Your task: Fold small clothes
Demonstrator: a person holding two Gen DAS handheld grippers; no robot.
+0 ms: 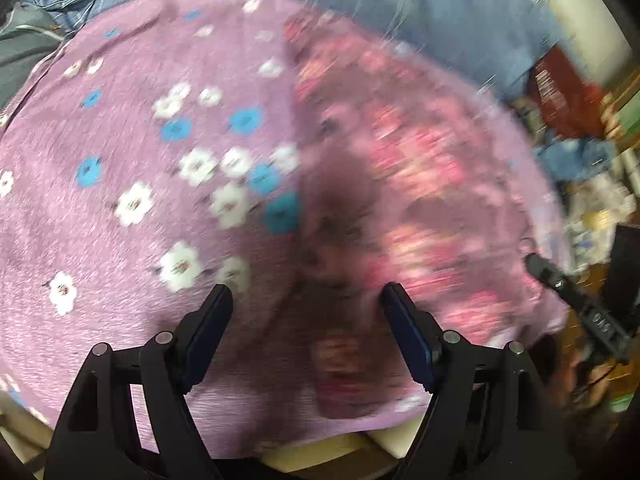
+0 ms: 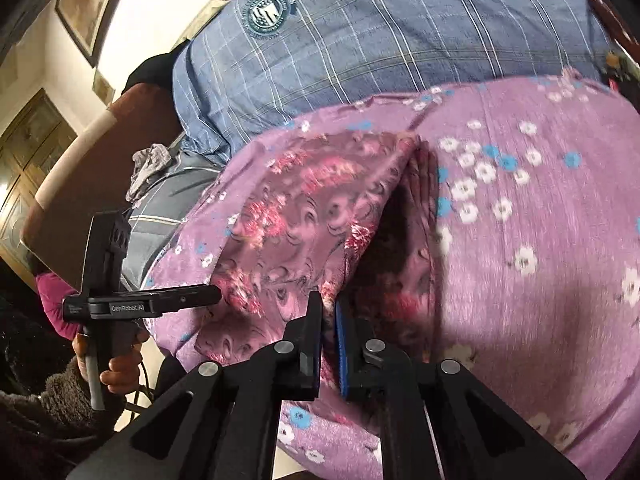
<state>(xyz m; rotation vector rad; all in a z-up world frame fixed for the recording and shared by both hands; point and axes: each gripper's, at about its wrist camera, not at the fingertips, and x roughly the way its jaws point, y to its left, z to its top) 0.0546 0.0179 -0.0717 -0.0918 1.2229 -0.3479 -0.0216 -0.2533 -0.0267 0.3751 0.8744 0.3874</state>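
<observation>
Evidently the right gripper [image 2: 328,312] is pinching the limp, light mauve rose-print garment [image 2: 304,216] at its lower hem, mid-frame on the lilac flowered sheet [image 2: 540,240], while the left gripper [image 1: 306,300] is hovering splayed, empty.

A cream plaster wall [image 2: 160,12] carries a dark-framed picture [image 2: 86,4]. Below stand a carved brown wooden cabinet [image 2: 24,152] and a brown cushioned armchair [image 2: 88,176], lit brightly from above.
</observation>
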